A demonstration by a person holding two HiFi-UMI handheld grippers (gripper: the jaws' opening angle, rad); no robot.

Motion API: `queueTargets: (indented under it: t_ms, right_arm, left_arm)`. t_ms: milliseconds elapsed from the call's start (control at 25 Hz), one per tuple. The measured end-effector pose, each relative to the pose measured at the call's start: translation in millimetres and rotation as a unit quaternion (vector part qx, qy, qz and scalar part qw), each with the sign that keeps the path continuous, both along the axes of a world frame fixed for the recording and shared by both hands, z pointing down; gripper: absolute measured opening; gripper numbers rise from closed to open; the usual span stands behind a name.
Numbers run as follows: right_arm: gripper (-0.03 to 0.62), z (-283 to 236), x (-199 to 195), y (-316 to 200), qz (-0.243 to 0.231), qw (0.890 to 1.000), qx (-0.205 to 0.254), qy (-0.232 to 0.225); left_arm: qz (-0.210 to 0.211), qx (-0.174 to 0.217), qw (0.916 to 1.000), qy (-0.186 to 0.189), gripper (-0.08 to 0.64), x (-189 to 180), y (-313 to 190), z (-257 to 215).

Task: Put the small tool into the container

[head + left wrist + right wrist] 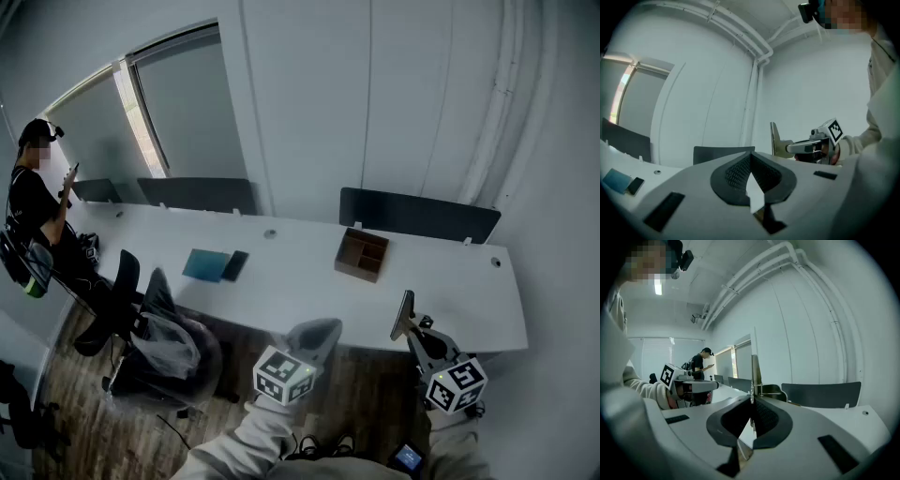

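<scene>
The small tool (753, 371), a thin flat metal strip, stands upright, pinched in my right gripper (751, 401), whose jaws are closed on its lower end. From there the wooden box (356, 269) sits farther out on the white desk (300, 286) and slightly left, so I judge the right hand should carry it forward. The box's compartments look empty. My left gripper (319, 336) hangs near, closed on nothing.
</scene>
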State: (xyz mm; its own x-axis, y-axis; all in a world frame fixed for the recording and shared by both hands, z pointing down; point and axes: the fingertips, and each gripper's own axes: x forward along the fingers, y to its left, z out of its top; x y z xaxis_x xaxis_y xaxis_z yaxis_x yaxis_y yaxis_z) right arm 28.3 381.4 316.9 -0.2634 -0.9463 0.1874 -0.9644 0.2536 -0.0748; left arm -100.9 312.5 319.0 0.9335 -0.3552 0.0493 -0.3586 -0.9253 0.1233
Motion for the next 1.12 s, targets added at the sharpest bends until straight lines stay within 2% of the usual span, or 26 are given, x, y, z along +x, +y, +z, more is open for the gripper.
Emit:
queueTargets:
  t_ms: [320,520,640,760,920,1120]
  right_arm:
    - [0.020,-0.9,-1.0,2.0,-0.003,1.000,-0.004,0.001]
    - [0.020,0.5,1.6,1.7,-0.007,1.000,-0.010,-0.022]
    - [0.020,5.9,0.4,1.5,-0.011,1.000,-0.021,-0.007]
    - [0.020,8.0,1.4,2.3,-0.012,1.000,-0.023,-0.012]
    - [0.020,12.4,8.8,4.3,-0.011,0.999,-0.029,-0.014]
    - [0.020,22.1,24.0,7.0,-0.008,0.999,-0.032,-0.015]
  left_arm:
    - [0.000,0.000,1.0000,0.007,0.002,0.7,1.8,-2.8]
    - [0.007,-0.014,0.9998,0.015,0.002,1.1,3.2,-0.2]
    - [0.003,-0.017,0.9998,0.013,0.002,0.7,1.1,2.9]
    - [-0.001,-0.016,0.9998,0.007,0.002,1.7,-0.6,5.1]
    - [0.004,-0.008,0.9999,0.007,0.002,8.1,1.2,4.0]
    - [0.004,-0.021,0.9997,0.005,0.002,16.0,3.8,11.7]
